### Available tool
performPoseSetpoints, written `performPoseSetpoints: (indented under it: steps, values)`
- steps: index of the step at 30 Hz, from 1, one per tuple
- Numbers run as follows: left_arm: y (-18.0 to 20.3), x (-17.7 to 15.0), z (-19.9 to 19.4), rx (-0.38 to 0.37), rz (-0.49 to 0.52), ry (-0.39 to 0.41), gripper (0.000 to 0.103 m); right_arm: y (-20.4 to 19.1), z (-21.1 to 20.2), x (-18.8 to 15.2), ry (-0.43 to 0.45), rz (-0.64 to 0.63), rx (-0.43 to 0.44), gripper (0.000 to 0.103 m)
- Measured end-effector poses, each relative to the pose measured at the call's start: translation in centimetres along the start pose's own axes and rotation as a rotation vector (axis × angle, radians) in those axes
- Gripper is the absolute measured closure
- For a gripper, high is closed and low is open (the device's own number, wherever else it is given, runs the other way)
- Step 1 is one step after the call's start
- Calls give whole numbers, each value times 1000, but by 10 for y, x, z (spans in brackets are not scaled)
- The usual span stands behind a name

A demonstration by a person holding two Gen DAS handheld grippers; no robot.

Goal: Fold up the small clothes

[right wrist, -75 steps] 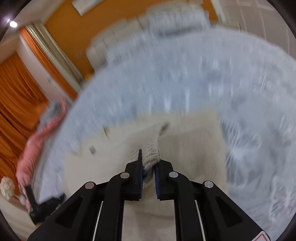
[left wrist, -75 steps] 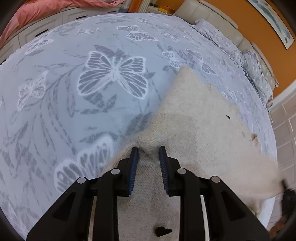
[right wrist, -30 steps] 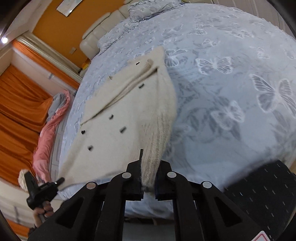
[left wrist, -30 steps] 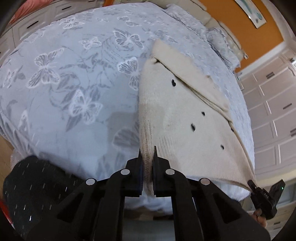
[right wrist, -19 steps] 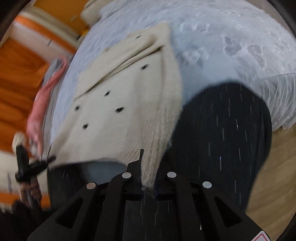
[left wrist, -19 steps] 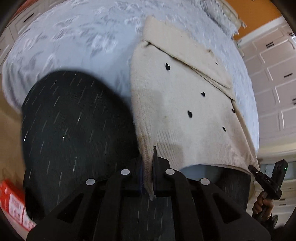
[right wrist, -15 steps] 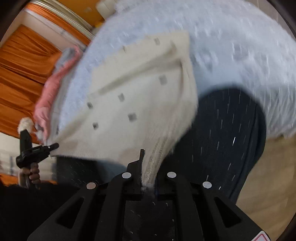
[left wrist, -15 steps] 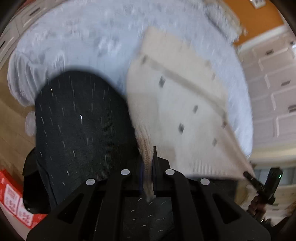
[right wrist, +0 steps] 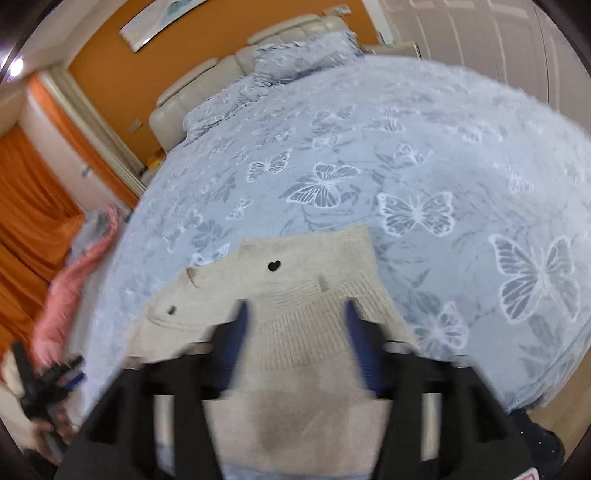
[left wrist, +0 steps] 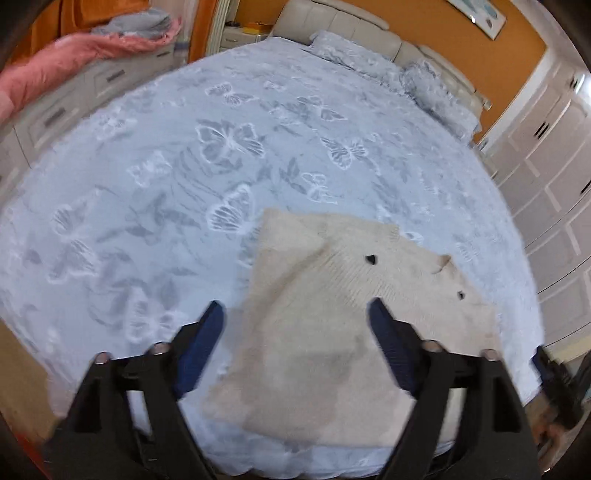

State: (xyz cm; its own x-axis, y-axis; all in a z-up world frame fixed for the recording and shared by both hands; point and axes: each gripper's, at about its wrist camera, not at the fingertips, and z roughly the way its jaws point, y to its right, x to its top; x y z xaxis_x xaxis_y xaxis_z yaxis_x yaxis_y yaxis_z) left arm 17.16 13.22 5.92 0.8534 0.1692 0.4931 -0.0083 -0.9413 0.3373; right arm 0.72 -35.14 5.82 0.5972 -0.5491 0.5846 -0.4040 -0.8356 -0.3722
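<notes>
So in the left wrist view, the left hand-held gripper [left wrist: 295,321] has its jaws spread wide and nothing between them, just hanging above the cream knit cardigan [left wrist: 332,332]. The cardigan lies folded on the near edge of the bed [left wrist: 184,166], which has a pale blue bedspread covered in butterfly prints. You can spot two small dark heart buttons [left wrist: 370,259] on the knit, one toward the middle and one further right. Far off there are matching pillows [left wrist: 424,85] against a cream headboard [left wrist: 332,18], and a pink blanket [left wrist: 55,55] is piled on the drawers at the far left. White wardrobe doors [left wrist: 546,155] run down the right side. Over in the right wrist view, the right hand-held gripper [right wrist: 295,332] is also wide open with empty jaws, sitting over the ribbed part of the same cardigan [right wrist: 295,317]. It's a bit motion-blurred near the fingers. One heart button [right wrist: 273,265] shows clearly just beyond the jaws. The bed [right wrist: 443,166] stretches away to the right and far side, with orange curtains [right wrist: 29,206] on the left and the other gripper partly visible at the near left edge.
</notes>
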Motion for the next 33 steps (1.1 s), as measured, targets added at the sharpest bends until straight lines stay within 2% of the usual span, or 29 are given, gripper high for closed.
performPoseSetpoints:
  steps: [3,5,8,11,12,13,14,15,16,17,19,21,23,25,27,28,30,32,33]
  values:
    - [7,-2,20,-24,11,-46,16,-6,17,-4,-36,-132,-115,38]
    - [8,3,38,3,43,-53,16,10,36,1,-77,-131,-163,37]
    - [13,13,72,9,65,-101,16,42,62,7,-158,-28,-165,35]
    - [20,18,97,-5,82,-145,16,63,84,6,-233,76,-114,35]
    - [20,18,105,-20,88,-169,18,64,86,5,-243,80,-98,40]
    - [21,18,113,-39,86,-203,33,61,87,4,-249,74,-76,60]
    - [21,17,118,-51,74,-231,59,58,87,4,-258,58,-61,72]
    - [21,14,117,-51,73,-237,70,53,84,3,-261,44,-62,92]
    - [21,13,115,-53,83,-232,88,47,81,1,-255,11,-69,94]
    - [22,12,112,-60,89,-227,91,43,77,1,-243,-5,-71,94]
    - [22,12,90,-74,91,-176,93,36,61,4,-202,-14,-45,95]
    - [22,18,55,-117,66,-109,93,28,32,14,-126,-1,27,96]
    - [20,26,19,-168,38,-47,93,14,-10,34,-8,-10,130,96]
    - [18,41,-22,-179,32,51,93,2,-41,54,97,-34,194,96]
    - [9,60,-39,-169,-7,116,93,-3,-56,71,173,-37,221,96]
    - [4,68,-36,-173,-28,123,93,-3,-54,82,201,-30,225,96]
    - [-1,82,-13,-133,-37,104,93,2,-15,99,152,-23,165,96]
    - [0,92,36,-68,-30,13,93,15,42,110,34,57,118,96]
    - [5,93,52,-47,-10,-14,93,18,55,111,13,81,115,96]
